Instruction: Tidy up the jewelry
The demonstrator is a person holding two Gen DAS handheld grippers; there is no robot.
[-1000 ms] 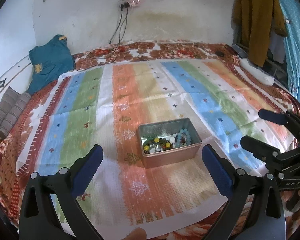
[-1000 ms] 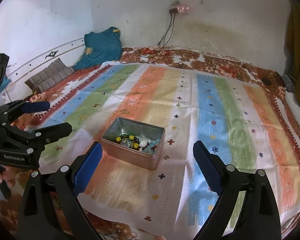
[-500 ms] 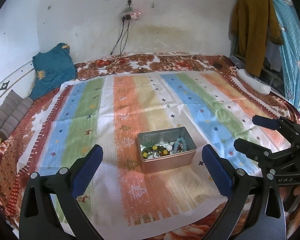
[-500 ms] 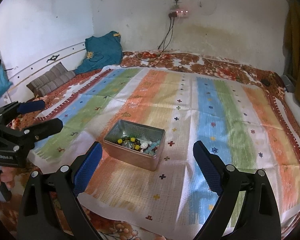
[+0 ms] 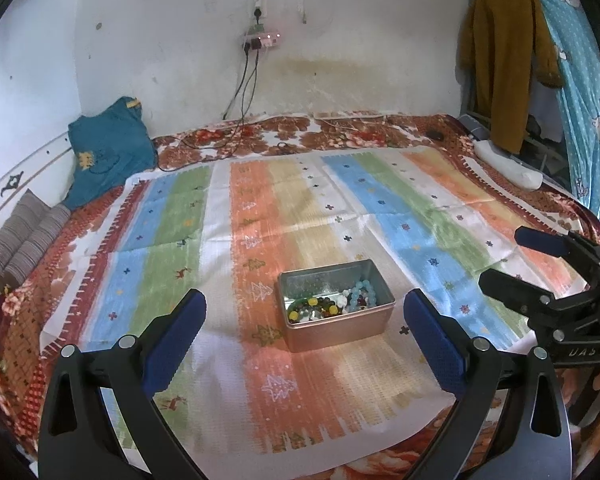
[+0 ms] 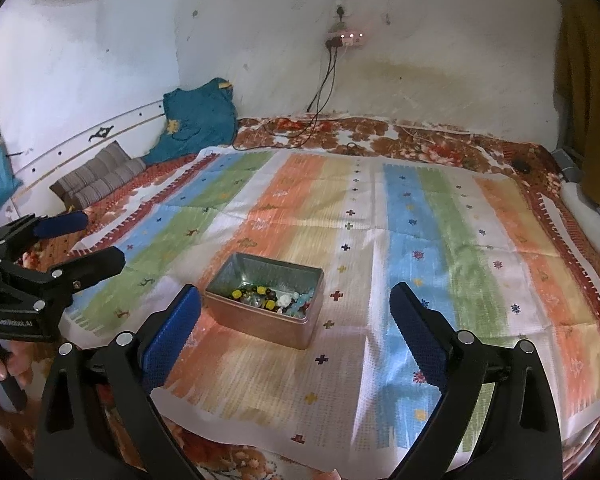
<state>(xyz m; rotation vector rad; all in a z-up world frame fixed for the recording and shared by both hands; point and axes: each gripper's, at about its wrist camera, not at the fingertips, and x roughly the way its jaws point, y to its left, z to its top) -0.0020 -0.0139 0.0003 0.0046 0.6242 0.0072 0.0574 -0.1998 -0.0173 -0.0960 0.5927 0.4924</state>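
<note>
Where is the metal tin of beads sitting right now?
In both wrist views the metal tin sits low and central on the striped cloth, on its orange band, ahead of the open left claw and right claw.

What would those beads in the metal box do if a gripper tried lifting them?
The beads look round and glossy, so they would likely slip or roll. Some seem strung, so they might lift as floppy strands. Heaped at one end of the tin, pulling one could drag neighbours.
</note>
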